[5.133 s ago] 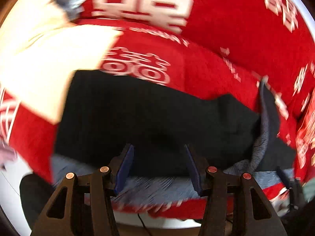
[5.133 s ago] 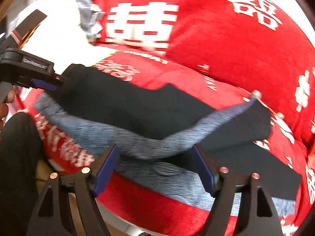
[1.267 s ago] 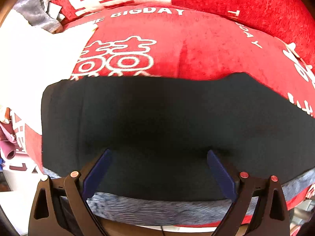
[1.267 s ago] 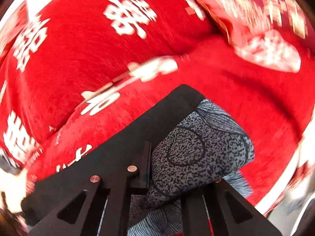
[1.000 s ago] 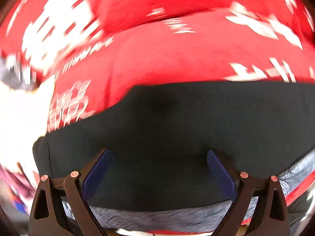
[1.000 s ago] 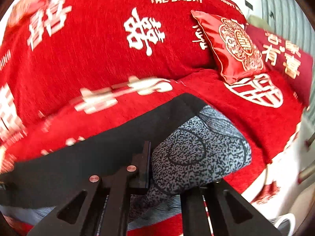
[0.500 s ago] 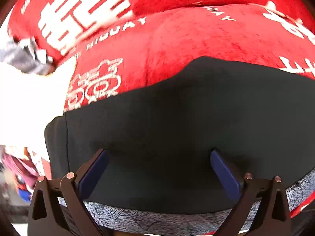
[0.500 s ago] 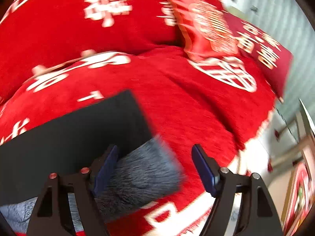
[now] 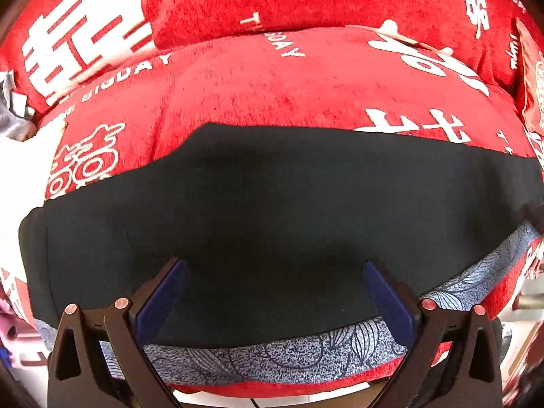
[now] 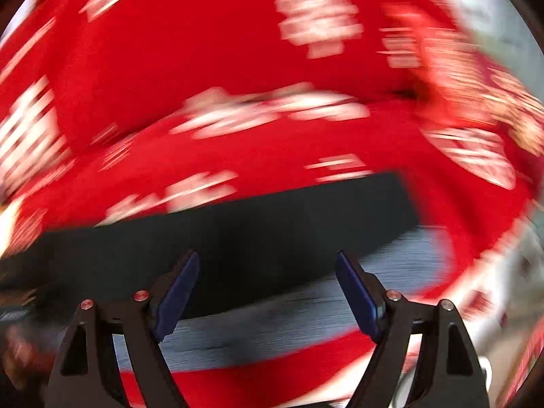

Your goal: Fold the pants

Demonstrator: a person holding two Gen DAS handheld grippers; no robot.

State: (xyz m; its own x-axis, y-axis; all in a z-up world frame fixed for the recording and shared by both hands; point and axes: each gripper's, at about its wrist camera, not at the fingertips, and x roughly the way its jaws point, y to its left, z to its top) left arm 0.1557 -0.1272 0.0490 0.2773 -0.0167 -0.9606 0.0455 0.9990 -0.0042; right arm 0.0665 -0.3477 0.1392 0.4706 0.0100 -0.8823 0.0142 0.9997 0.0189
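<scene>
Lying: black pants with grey patterned lining flat on red sofa cover with white characters
left gripper: spread, empty, above pants
right gripper: spread, empty, view blurred
beyond pants: red cushion

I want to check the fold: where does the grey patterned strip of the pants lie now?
In the left wrist view the grey patterned strip runs along the near edge of the black pants, by the red sofa cover's front edge.

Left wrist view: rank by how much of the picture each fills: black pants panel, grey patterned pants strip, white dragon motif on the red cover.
1. black pants panel, by far
2. grey patterned pants strip
3. white dragon motif

The strip lies nearest the camera, so it looks enlarged.
</scene>
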